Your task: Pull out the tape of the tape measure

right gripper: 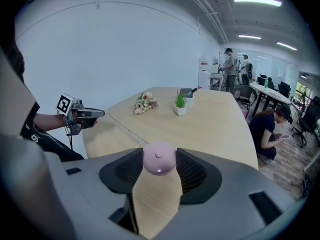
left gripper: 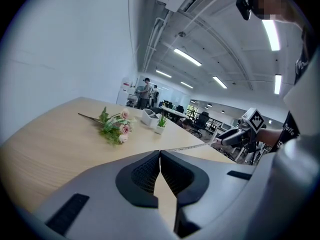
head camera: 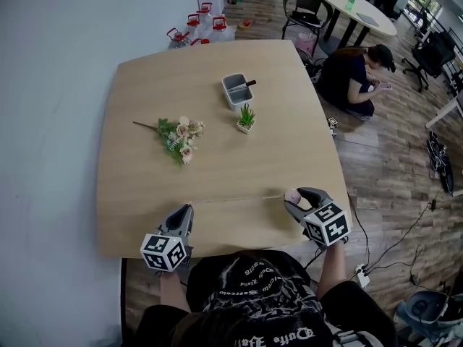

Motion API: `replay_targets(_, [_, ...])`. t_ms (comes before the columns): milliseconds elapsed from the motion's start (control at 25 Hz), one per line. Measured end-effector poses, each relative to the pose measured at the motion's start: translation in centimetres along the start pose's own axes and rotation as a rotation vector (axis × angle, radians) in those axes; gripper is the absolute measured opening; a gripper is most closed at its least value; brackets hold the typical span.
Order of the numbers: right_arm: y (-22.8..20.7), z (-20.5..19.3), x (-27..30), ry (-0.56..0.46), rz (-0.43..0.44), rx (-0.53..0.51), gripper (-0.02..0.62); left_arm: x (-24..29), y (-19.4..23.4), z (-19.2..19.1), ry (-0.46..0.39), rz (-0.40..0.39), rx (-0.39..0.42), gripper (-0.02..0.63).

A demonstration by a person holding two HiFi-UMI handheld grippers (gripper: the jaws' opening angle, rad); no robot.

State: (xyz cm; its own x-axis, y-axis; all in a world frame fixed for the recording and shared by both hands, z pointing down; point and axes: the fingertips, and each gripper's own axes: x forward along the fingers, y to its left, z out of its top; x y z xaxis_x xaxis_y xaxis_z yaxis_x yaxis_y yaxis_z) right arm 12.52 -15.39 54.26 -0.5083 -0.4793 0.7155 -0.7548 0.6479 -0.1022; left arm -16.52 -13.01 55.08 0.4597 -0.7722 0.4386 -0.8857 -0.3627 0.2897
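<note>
The pink tape measure (right gripper: 159,158) is pinched between the jaws of the right tool (head camera: 295,197), over the near right part of the desk (head camera: 145,121). Its tape (head camera: 231,199) stretches in a thin line across the desk to the left tool (head camera: 183,212), whose jaws are pressed together on its end. Farther back lie flowers (head camera: 179,136) and a small plant (head camera: 246,118).

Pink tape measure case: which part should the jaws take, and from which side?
Take the round case across its rim, one pad on each side, flat face toward the gripper, as the right gripper does. Come from the side away from the tape, which runs off toward the left gripper, shut on its end.
</note>
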Motion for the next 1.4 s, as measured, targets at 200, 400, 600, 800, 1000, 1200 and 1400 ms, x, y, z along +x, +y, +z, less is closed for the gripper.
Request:
replay_targets(200, [-0.1,0.1,0.3,0.004,0.004,-0.001,0.226,0.3,0.2,0.1,0.001,0.013,-0.007,0.011])
replay_targets(400, [0.0,0.1,0.8,0.011,0.012,-0.006,0.226,0.6,0.4,0.1,0.0,0.018,-0.013,0.011])
replay_targets(600, [0.3,0.0,1.3,0.016,0.029,0.003,0.226,1.1,-0.2,-0.5,0.033,-0.003,0.019,0.011])
replay_targets(800, [0.2,-0.2,1.7,0.017,0.029,0.009,0.225,1.4,0.1,-0.7,0.042,0.014,0.011,0.011])
replay_targets(1000, [0.2,-0.7,2.8,0.016,0.024,0.047,0.225,2.4,1.0,-1.7,0.083,0.048,0.004,0.011])
replay_targets(1200, [1.1,-1.3,4.0,0.033,0.028,0.06,0.225,3.6,2.7,-3.6,0.179,0.13,0.064,0.011])
replay_targets(1400, [2.6,-2.0,6.0,0.046,0.045,0.056,0.225,4.3,4.8,-6.0,0.267,0.212,0.065,0.011])
